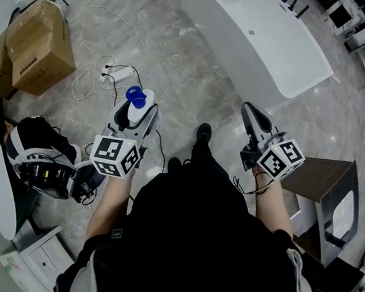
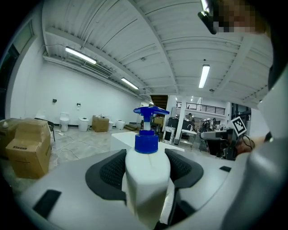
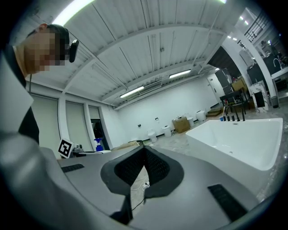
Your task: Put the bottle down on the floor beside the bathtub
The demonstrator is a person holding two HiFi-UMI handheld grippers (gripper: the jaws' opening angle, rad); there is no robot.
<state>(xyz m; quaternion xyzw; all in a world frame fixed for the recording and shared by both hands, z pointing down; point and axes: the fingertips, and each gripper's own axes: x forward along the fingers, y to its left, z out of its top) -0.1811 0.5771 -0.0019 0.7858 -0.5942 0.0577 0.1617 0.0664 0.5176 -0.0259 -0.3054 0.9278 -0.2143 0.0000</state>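
- The left gripper (image 1: 136,109) was clamped on the white bottle (image 1: 137,100). In the left gripper view the bottle's body (image 2: 146,173) sat wedged between both dark pads, with its blue pump head (image 2: 148,112) standing upright above them.
- The right gripper (image 1: 253,115) was closed and empty. In its own view the pads met at a point (image 3: 144,150) with nothing between them.
- In the head view the bottle hung in the air at the centre left of the frame, well clear of the marble floor (image 1: 196,79). The bathtub (image 1: 265,34) lay across the upper right of that view, well apart from the bottle, so by the look of it most of the carry to the tub and the lowering were not yet done.
- The grip appeared to sit on the bottle's narrowing shoulder, so a jolt could let the smooth plastic slide down and out of the pads.
- A white cable (image 1: 87,67) and a power strip (image 1: 120,72) lay on the floor in the upper left of the head view, just beyond the bottle. Setting the bottle down there would miss the tub and could leave it standing unevenly.
- Opening the jaws before the base met the floor, or with the bottle tilted, would probably tip it, because the pump head made it top-heavy.
- The person's shoe (image 1: 203,132) was near the likely path and could knock over a bottle set down too close to it.
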